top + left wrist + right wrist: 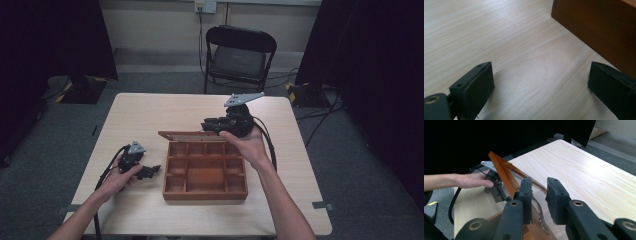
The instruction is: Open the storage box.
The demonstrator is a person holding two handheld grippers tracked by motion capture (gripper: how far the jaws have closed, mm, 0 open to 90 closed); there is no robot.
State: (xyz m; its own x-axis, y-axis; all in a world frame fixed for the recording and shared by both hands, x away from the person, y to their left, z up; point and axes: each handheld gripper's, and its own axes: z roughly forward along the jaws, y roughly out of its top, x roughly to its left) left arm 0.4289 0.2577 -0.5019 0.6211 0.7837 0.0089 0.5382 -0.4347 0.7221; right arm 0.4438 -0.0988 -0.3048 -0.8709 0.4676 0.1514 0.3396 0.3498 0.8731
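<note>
A wooden box [205, 192] with several empty compartments sits in the middle of the table. Its framed lid [180, 134] is raised and stands on edge along the box's far side. My right gripper [209, 125] is at the lid's right end, and in the right gripper view [539, 187] its jaws are shut on the lid's thin wooden rail [501, 171]. My left gripper [152, 171] rests on the table just left of the box, jaws open and empty [540, 82], with the box's side wall [599, 27] ahead of it.
The light wooden table [150, 115] has bare surface on every side of the box. A black folding chair [240, 55] stands beyond the far edge. Dark curtains hang at both sides of the room.
</note>
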